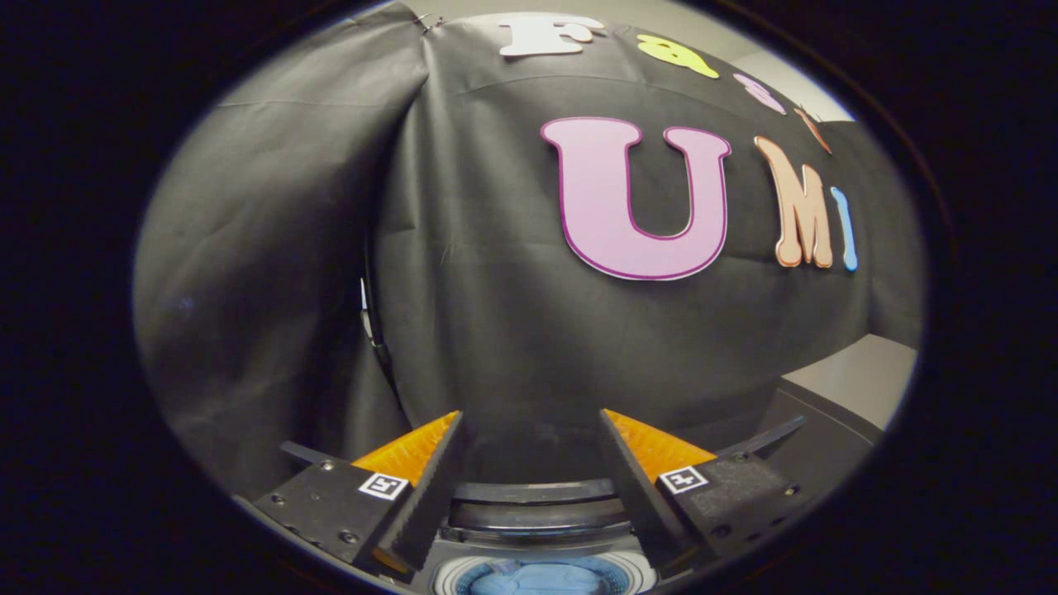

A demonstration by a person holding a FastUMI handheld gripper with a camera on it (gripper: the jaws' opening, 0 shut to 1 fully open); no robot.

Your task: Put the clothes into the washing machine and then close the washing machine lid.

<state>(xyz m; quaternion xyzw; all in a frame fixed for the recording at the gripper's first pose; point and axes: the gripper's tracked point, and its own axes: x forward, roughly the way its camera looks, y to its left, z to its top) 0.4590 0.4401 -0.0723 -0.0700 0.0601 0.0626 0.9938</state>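
Gripper point(529, 450) jaws apart (empty) above washing machine point(537, 516) holding blue clothes point(541, 580).

A recording booth: black cloth wall point(512, 314) hung behind a small washing machine point(537, 529).

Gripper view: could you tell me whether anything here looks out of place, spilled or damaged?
Nothing stands out. The gripper is open with nothing between its fingers. Below and between them the washing machine shows its round opening, with light blue cloth inside. The lid's state cannot be judged. The black booth wall hangs creased but intact.
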